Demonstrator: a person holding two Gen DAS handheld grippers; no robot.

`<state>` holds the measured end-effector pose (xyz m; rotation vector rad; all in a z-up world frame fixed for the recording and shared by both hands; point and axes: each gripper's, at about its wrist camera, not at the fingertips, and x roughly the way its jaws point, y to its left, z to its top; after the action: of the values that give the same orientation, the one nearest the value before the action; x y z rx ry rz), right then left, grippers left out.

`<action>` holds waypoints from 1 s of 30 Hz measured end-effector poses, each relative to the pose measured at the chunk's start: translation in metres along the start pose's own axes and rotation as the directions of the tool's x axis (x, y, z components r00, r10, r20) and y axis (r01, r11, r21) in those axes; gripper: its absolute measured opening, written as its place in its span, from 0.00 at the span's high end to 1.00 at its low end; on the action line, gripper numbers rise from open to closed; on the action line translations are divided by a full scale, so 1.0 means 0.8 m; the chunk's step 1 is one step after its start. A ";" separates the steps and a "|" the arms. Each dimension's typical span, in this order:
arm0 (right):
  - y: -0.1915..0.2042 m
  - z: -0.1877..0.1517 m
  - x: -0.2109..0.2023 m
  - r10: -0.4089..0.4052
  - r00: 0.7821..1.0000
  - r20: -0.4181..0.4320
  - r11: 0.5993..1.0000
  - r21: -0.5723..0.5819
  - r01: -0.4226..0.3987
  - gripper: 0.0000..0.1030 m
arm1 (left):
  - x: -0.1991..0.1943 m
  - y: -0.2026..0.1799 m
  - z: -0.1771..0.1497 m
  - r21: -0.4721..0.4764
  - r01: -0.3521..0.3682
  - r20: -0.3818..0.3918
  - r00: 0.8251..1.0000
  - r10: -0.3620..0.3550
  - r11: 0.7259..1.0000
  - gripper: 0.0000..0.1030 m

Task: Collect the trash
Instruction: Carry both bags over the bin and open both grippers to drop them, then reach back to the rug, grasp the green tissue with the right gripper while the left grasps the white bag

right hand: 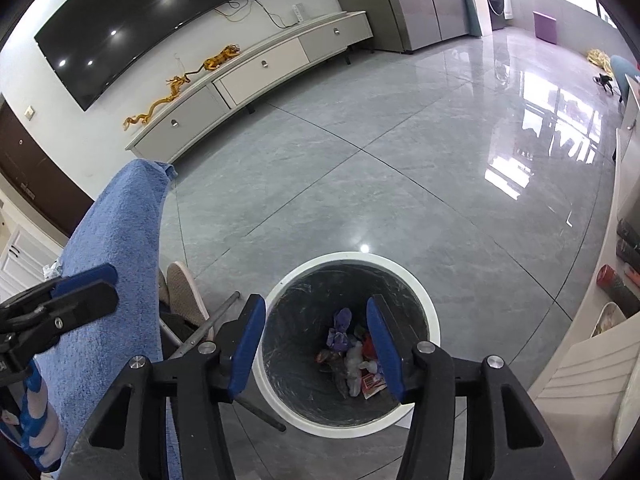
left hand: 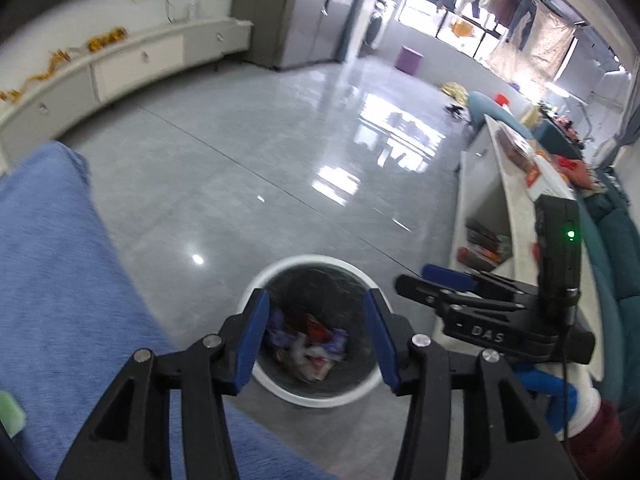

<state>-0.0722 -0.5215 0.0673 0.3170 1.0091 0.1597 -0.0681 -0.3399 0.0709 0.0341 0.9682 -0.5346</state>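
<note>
A round white-rimmed trash bin (left hand: pixel 320 261) with a dark liner stands on the grey tile floor. Crumpled wrappers (left hand: pixel 308 340) lie at its bottom, also in the right wrist view (right hand: pixel 352 352). My left gripper (left hand: pixel 316 340) is open and empty above the bin. My right gripper (right hand: pixel 316 348) is open and empty above the bin (right hand: pixel 352 258) too. The right gripper also shows in the left wrist view (left hand: pixel 436 276), to the right. The left gripper shows at the left edge of the right wrist view (right hand: pixel 80 288).
A blue towel-covered surface (left hand: pixel 52 264) lies left of the bin, also in the right wrist view (right hand: pixel 116 240). A white shelf unit (left hand: pixel 516 208) with items stands at the right. A TV cabinet (right hand: pixel 256 68) lines the far wall. Metal legs (right hand: pixel 208 328) and a shoe (right hand: pixel 182 288) sit by the bin.
</note>
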 end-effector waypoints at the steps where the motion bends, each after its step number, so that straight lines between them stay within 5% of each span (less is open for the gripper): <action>1: 0.001 0.001 0.000 0.002 1.000 0.002 1.000 -0.006 -0.002 0.51 | -0.006 0.001 0.000 0.004 -0.024 0.017 1.000 0.024 1.000 0.54; 7: 0.021 0.008 -0.008 0.021 1.000 0.019 0.999 -0.035 -0.020 0.51 | -0.050 0.025 -0.006 -0.022 -0.161 0.120 0.979 0.162 0.987 0.54; 14: 0.054 0.013 -0.015 0.037 0.999 0.028 0.997 -0.076 -0.035 0.51 | -0.097 0.058 -0.017 -0.081 -0.273 0.215 0.934 0.285 0.958 0.51; 18: 0.073 0.015 -0.018 0.049 0.998 0.028 0.993 -0.105 -0.046 0.50 | -0.120 0.069 -0.023 -0.114 -0.303 0.254 0.912 0.322 0.946 0.40; 30: 0.194 0.019 -0.008 0.132 0.991 -0.010 0.954 -0.269 -0.130 0.47 | -0.196 0.156 -0.058 -0.263 -0.349 0.287 0.862 0.418 0.900 0.38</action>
<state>-0.0606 -0.3797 0.1313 0.1347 0.9452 0.4122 -0.1182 -0.1537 0.1422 -0.0454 0.6487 -0.0606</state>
